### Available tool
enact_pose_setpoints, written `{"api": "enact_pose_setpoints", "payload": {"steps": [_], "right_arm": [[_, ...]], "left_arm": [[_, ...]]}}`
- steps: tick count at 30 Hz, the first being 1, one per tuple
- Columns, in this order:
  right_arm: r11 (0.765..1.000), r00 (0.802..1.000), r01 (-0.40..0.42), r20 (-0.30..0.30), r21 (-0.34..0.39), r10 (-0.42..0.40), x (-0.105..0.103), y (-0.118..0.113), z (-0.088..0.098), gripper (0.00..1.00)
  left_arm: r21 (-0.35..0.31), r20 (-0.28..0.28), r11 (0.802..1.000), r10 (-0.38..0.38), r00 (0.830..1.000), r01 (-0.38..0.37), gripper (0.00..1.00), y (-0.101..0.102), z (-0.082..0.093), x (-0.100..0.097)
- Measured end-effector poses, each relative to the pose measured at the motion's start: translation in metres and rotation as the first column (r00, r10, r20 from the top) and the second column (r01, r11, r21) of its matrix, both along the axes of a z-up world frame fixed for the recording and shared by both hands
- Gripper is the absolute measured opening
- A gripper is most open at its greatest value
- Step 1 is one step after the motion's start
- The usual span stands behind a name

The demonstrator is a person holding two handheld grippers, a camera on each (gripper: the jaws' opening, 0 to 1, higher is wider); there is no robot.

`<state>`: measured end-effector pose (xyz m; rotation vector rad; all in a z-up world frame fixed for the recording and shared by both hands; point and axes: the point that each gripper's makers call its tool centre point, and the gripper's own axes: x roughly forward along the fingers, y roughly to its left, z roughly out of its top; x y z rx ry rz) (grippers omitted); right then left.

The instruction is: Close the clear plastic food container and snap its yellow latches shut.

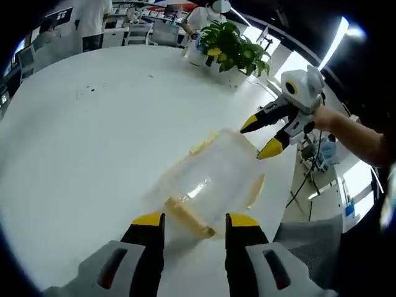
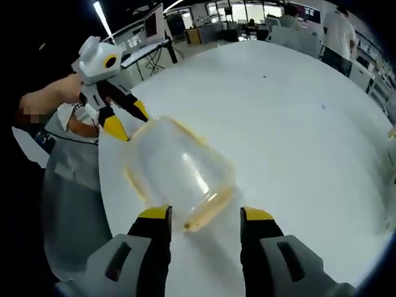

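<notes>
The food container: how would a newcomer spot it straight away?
Start at the big round white table and look near its edge, between the two hand-held grippers. The food container lies there: a clear plastic box with yellow latches, unlike the leafy potted plant across the table.

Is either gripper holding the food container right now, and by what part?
Nothing is held. Left gripper and right gripper are both open, at opposite ends of the clear container.
</notes>
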<state>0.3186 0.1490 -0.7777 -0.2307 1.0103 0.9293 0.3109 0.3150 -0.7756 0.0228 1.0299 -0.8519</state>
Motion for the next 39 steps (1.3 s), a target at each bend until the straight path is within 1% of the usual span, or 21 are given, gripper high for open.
{"api": "enact_pose_setpoints", "payload": {"steps": [4,6,7,10,12,14,16,17,19,21,23,27,28,30,31,32,33,34,35,36,39], "right_arm": [[1.0,1.0,0.016,-0.014,0.012,-0.016,-0.001,0.001,0.0,0.37],[0.999,0.999,0.033,-0.04,0.025,-0.032,-0.004,0.004,0.0,0.34],[0.999,0.998,0.038,-0.042,0.028,-0.037,-0.004,0.004,0.0,0.33],[0.998,0.997,0.058,-0.048,0.035,-0.056,-0.004,0.004,0.0,0.33],[0.997,0.996,0.066,-0.054,0.041,-0.064,-0.004,0.005,0.001,0.33],[0.995,0.994,0.089,-0.075,0.051,-0.085,-0.004,0.004,-0.001,0.32],[0.991,0.989,0.102,-0.112,0.084,-0.092,-0.009,0.009,0.0,0.27],[0.991,0.99,0.108,-0.099,0.073,-0.101,-0.007,0.007,0.0,0.27],[0.992,0.99,0.106,-0.096,0.073,-0.099,-0.007,0.007,0.0,0.26],[0.99,0.989,0.114,-0.103,0.079,-0.105,-0.008,0.007,0.0,0.26],[0.987,0.984,0.136,-0.125,0.085,-0.125,-0.008,0.007,-0.001,0.25],[0.989,0.987,0.118,-0.121,0.089,-0.107,-0.009,0.008,-0.001,0.24],[0.991,0.989,0.1,-0.115,0.086,-0.09,-0.009,0.008,-0.002,0.24],[0.991,0.987,0.106,-0.128,0.087,-0.094,-0.009,0.009,-0.002,0.23],[0.992,0.988,0.097,-0.127,0.087,-0.085,-0.009,0.009,-0.002,0.23],[0.991,0.986,0.098,-0.145,0.096,-0.083,-0.01,0.01,-0.002,0.23],[0.99,0.985,0.098,-0.149,0.101,-0.082,-0.009,0.009,-0.003,0.22],[0.989,0.985,0.087,-0.157,0.119,-0.067,-0.01,0.012,-0.003,0.21],[0.985,0.984,0.103,-0.161,0.14,-0.08,-0.002,0.015,0.001,0.21],[0.986,0.985,0.093,-0.158,0.14,-0.07,0.002,0.016,0.005,0.2],[0.984,0.984,0.107,-0.159,0.142,-0.084,-0.005,0.014,0.004,0.21]], "left_arm": [[-0.012,-0.009,1.0,0.026,1.0,-0.026,0.32,-0.003,0.0,-0.001],[-0.015,-0.015,0.999,0.032,0.999,-0.032,0.31,-0.004,0.0,-0.003],[-0.015,-0.02,0.999,0.035,0.999,-0.035,0.3,-0.005,-0.001,-0.004],[-0.009,-0.036,0.999,0.036,0.999,-0.036,0.28,-0.007,-0.004,-0.007],[-0.005,-0.028,0.999,0.039,0.999,-0.039,0.27,-0.007,-0.005,-0.007],[-0.003,-0.026,0.999,0.047,0.999,-0.048,0.27,-0.007,-0.006,-0.006],[-0.007,-0.029,0.998,0.058,0.998,-0.058,0.27,-0.008,-0.006,-0.005],[-0.004,-0.027,0.998,0.059,0.998,-0.059,0.27,-0.008,-0.006,-0.006],[-0.001,-0.025,0.998,0.055,0.998,-0.055,0.27,-0.008,-0.006,-0.006],[0.001,-0.024,0.998,0.055,0.998,-0.055,0.26,-0.008,-0.006,-0.006],[0.008,-0.004,0.999,0.041,0.999,-0.041,0.26,-0.009,-0.005,-0.006],[0.01,-0.005,0.999,0.042,0.999,-0.042,0.25,-0.009,-0.006,-0.006],[0.01,-0.005,0.999,0.044,0.999,-0.044,0.25,-0.009,-0.005,-0.006],[0.013,-0.007,0.999,0.039,0.999,-0.038,0.24,-0.009,-0.005,-0.006],[0.012,-0.01,0.999,0.037,0.999,-0.037,0.24,-0.01,-0.006,-0.006],[0.009,-0.017,0.999,0.031,0.999,-0.031,0.24,-0.01,-0.007,-0.005],[0.004,-0.025,0.999,0.035,0.999,-0.035,0.23,-0.01,-0.007,-0.004],[-0.055,-0.079,0.998,0.017,0.997,-0.021,0.22,-0.02,-0.003,-0.014],[0.001,-0.031,0.999,0.04,0.999,-0.04,0.21,-0.009,-0.008,-0.004],[0.002,-0.042,0.999,0.04,0.998,-0.04,0.21,-0.01,-0.009,-0.006],[0.01,-0.038,0.999,0.039,0.999,-0.039,0.21,-0.01,-0.008,-0.005]]}}
